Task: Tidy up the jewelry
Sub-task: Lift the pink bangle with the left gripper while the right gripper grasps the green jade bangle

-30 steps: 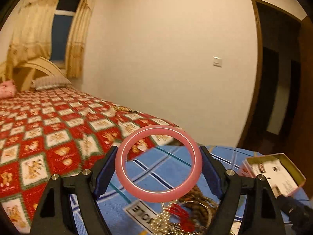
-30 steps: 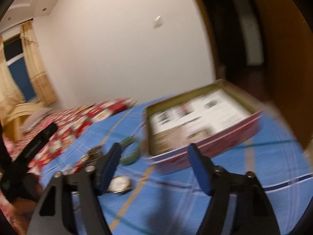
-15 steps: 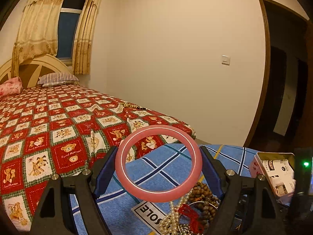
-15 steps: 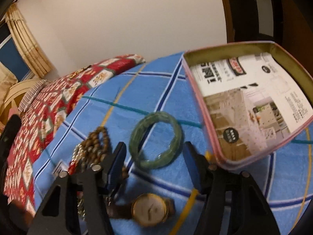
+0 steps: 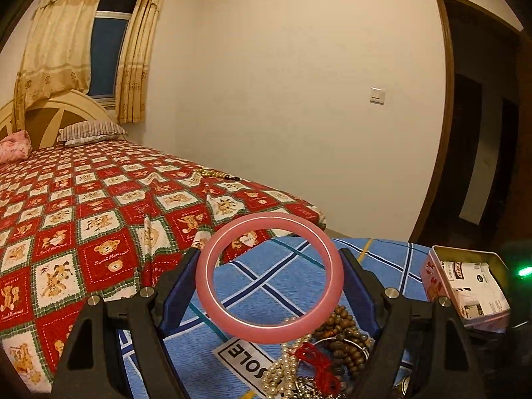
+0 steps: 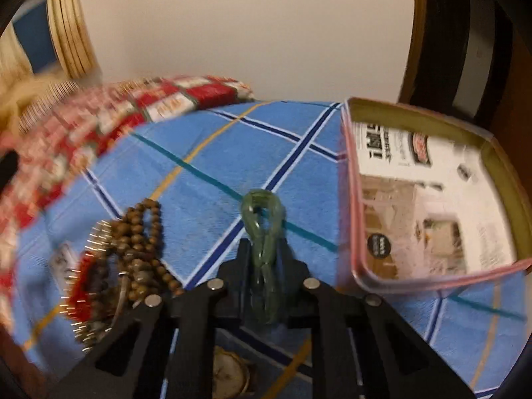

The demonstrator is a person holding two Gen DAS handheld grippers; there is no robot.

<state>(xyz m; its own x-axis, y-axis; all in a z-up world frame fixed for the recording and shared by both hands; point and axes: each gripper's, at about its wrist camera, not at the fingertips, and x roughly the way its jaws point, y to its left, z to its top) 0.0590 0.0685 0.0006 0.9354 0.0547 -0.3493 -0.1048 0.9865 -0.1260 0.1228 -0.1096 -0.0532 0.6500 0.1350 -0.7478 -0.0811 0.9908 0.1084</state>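
Observation:
My left gripper (image 5: 269, 274) is shut on a pink bangle (image 5: 212, 296) and holds it upright above the blue plaid cloth (image 5: 259, 279). My right gripper (image 6: 264, 259) is shut on a green bangle (image 6: 262, 226), seen edge-on between the fingers, just left of the open pink tin (image 6: 352, 199). The tin also shows at the right of the left wrist view (image 5: 432, 279). A pile of wooden beads (image 6: 143, 232), pearls (image 5: 282, 372) and red thread lies on the cloth. A gold watch (image 6: 229, 375) lies under the right gripper.
A bed with a red bear-patterned quilt (image 5: 83, 219) stretches to the left of the blue cloth. A white wall and a dark doorway (image 5: 482, 149) stand behind. A printed paper (image 6: 415, 199) lines the tin's floor.
My right gripper has come down and shut on the green bangle, which now stands edge-on. My left gripper still holds the pink bangle and has shifted a little.

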